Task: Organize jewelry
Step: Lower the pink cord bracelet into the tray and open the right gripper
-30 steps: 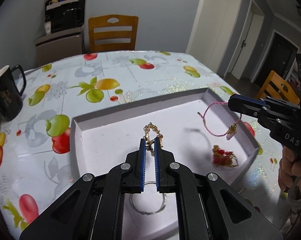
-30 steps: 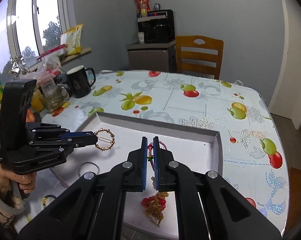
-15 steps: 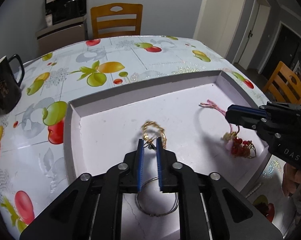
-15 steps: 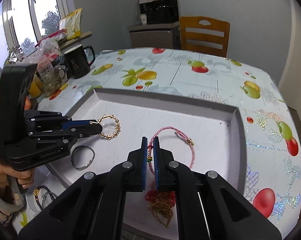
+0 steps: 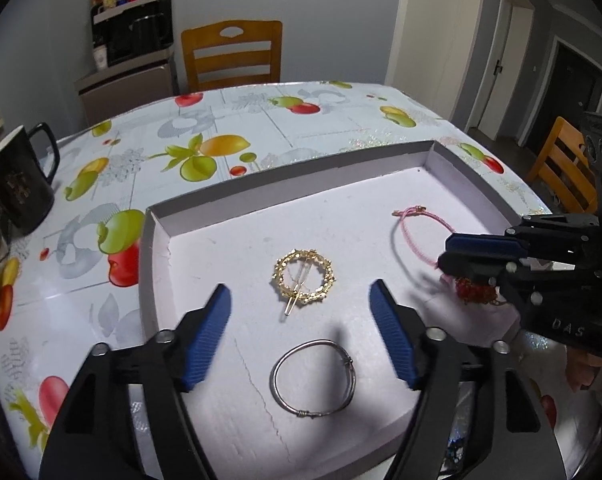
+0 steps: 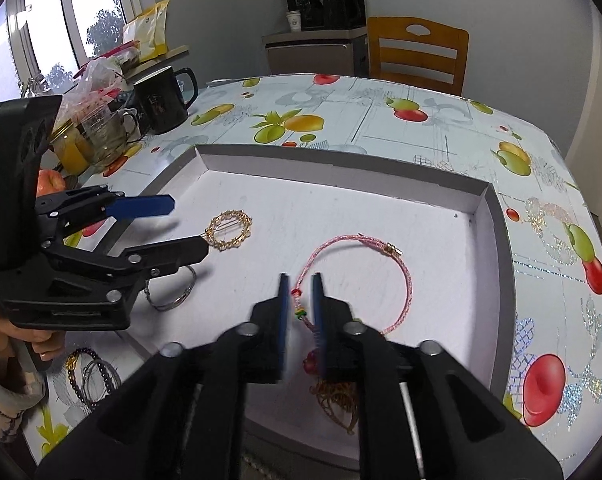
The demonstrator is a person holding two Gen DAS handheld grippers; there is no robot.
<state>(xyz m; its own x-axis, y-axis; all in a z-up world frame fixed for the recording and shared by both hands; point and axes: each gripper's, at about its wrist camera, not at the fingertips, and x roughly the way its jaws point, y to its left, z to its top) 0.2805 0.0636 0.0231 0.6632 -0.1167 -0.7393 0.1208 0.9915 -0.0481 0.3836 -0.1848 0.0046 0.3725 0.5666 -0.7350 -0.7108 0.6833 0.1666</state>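
Left tongs (image 5: 300,300): jaws have just been opening and stand wide, nothing gripped. The gold hair clip (image 5: 304,282) lies flat on the tray floor between the blue pads (image 5: 207,338), clear of both, just past the tips at 12 o'clock.

Right tongs (image 6: 301,294): jaws have just been opening and are parted a little. The beaded end of the pink cord bracelet (image 6: 381,268) sits in the gap; pads do not appear to press on it. Its loop rests on the tray, curving off toward 1 o'clock.

Silver bangle (image 5: 313,378): on the tray, at 6 o'clock from the clip. Red-and-gold piece (image 5: 475,290): by the tray's near right edge, mostly behind the right tongs. White tray (image 5: 293,184) sits on the fruit-print desk (image 5: 261,128); black mug (image 5: 15,184) at 9 o'clock.

Step, as judged: both pieces just set down in the tray, release under way. Next move calls for lifting both tongs straight off without snagging the cord, then reaching for the loose bracelets (image 6: 91,376) on the desk outside the tray's near left corner.

Unclear: that pile is partly cut off by the left tongs' body; the piece count cannot be told. The red-and-gold piece's form is not readable.
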